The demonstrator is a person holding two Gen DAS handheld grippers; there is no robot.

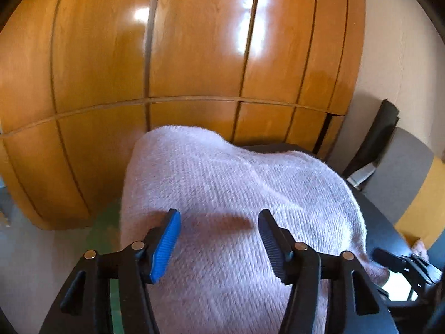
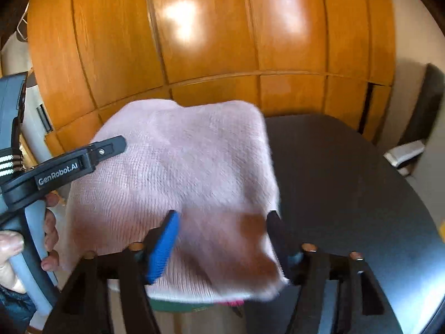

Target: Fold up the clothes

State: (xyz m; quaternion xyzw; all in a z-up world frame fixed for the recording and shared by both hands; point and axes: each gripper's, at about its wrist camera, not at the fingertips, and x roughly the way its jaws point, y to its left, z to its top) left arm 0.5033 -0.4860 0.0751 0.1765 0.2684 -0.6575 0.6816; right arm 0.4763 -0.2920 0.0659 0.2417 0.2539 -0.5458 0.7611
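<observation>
A pink knitted cloth lies folded into a thick pile on the left part of a dark round bench. Its left side goes past the bench edge, and its right edge ends near the middle of the bench. Under the near edge of the pile a bit of green and bright pink fabric shows.

The left gripper hovers over the near part of the cloth. Its jaws stand wide apart, one with a blue pad and one dark, and nothing is clamped between them. I cannot tell if the tips touch the knit.

The right gripper is at the near right corner of the pile. Its jaws are also apart; the blue one is above the cloth and the dark one is at the right edge of the cloth. The picture is blurred here, so contact is not clear.

In the right wrist view a hand holds the grey handle of the left gripper at the left side.

Behind the bench stands a glossy wooden wardrobe. At the far right is a chair with a grey back.
</observation>
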